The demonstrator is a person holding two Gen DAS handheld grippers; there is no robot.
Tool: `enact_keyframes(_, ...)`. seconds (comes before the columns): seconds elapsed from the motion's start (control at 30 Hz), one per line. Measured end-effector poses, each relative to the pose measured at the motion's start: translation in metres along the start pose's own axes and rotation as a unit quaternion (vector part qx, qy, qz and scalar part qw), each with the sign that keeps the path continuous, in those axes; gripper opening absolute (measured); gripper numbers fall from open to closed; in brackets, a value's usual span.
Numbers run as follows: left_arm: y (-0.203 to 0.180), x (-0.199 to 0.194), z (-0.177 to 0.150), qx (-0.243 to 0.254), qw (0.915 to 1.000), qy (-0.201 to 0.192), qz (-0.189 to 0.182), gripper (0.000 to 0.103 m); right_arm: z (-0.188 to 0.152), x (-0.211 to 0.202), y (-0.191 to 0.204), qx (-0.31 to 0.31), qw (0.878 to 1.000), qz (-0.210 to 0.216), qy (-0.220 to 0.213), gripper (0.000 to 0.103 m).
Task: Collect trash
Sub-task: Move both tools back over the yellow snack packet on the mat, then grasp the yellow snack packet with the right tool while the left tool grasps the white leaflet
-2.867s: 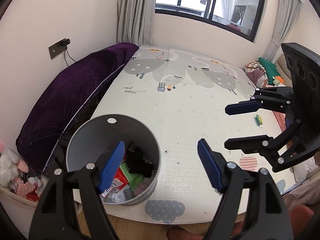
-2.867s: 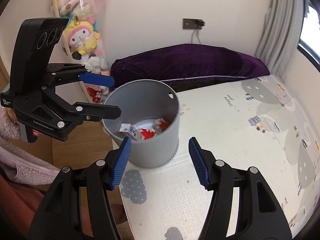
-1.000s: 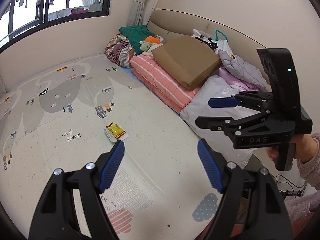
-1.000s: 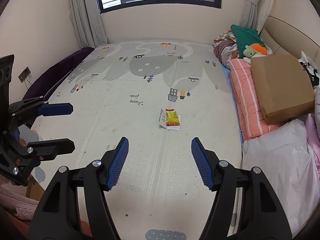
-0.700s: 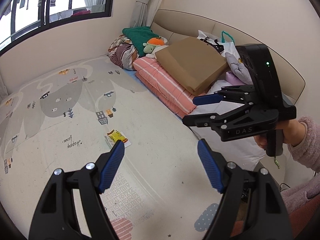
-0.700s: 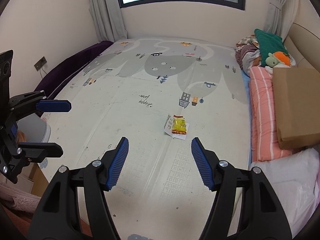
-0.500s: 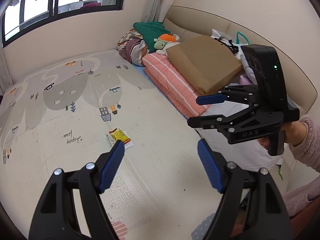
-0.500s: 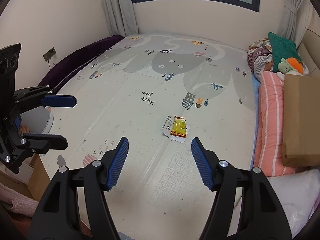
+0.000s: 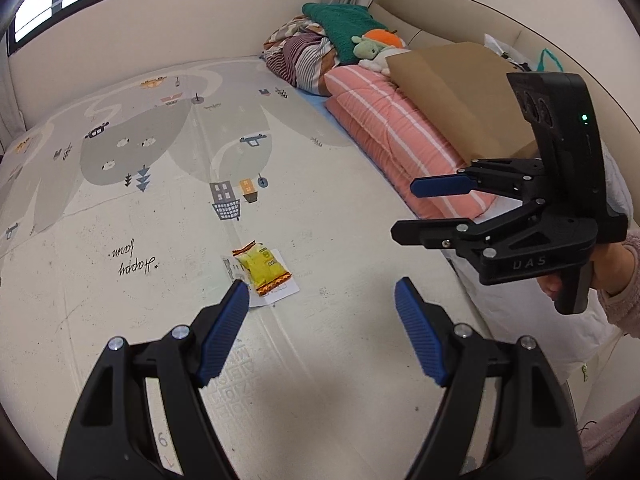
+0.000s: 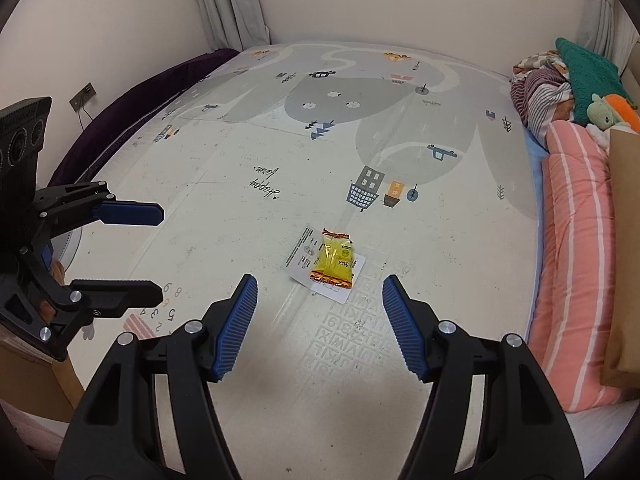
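A yellow snack wrapper (image 9: 264, 270) (image 10: 333, 261) lies on a white paper slip (image 9: 280, 290) (image 10: 304, 258) on the patterned play mat. My left gripper (image 9: 322, 292) hovers open just short of it, and the wrapper sits beside its left fingertip. My right gripper (image 10: 318, 280) is open too, with the wrapper just beyond the gap between its fingers. Each gripper shows in the other's view: the right gripper (image 9: 404, 210) at the right, in a hand, and the left gripper (image 10: 162, 256) at the left. Nothing is held.
A pink striped quilt (image 9: 392, 140) (image 10: 576, 216), a cardboard box (image 9: 456, 88), folded clothes and a plush toy (image 9: 372, 46) line the mat's right side. A purple cushion (image 10: 132, 100) runs along the left wall. The grey bin's rim (image 10: 74, 240) peeks behind the left gripper.
Both grippers swung away from the grey bin, then dropped and closed in on the yellow wrapper, which now looks larger and nearer. Both stayed open.
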State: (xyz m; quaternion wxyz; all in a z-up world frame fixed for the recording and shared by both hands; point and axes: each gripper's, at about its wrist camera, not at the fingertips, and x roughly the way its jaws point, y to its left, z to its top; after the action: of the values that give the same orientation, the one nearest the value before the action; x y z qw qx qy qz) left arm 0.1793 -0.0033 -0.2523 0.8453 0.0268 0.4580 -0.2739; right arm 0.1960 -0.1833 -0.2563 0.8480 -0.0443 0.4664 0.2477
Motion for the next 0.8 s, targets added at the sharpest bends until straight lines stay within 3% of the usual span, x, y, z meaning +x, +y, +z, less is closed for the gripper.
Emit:
enact_keyframes(0.3,0.061,0.103,-0.019,-0.048,0.9985,0.023,0.010,0.075,0.003,0.122,-0.015,0.009,1.000,-0.001,0.015,0.063)
enact_keyframes(0.5,0.080,0.160,-0.034,-0.037,0.9986,0.035,0.012,0.073,-0.001,0.189,-0.020,-0.008,1.000,-0.001,0.030,0.063)
enact_keyframes(0.67,0.096,0.190,-0.047,-0.030,0.9983,0.049,0.003,0.052,-0.005,0.227,-0.021,-0.015,0.999,-0.004,0.047,0.063)
enact_keyframes(0.8,0.103,0.201,-0.054,-0.035,0.9979,0.055,-0.009,0.043,-0.010,0.247,-0.018,-0.018,0.998,-0.006,0.059,0.063)
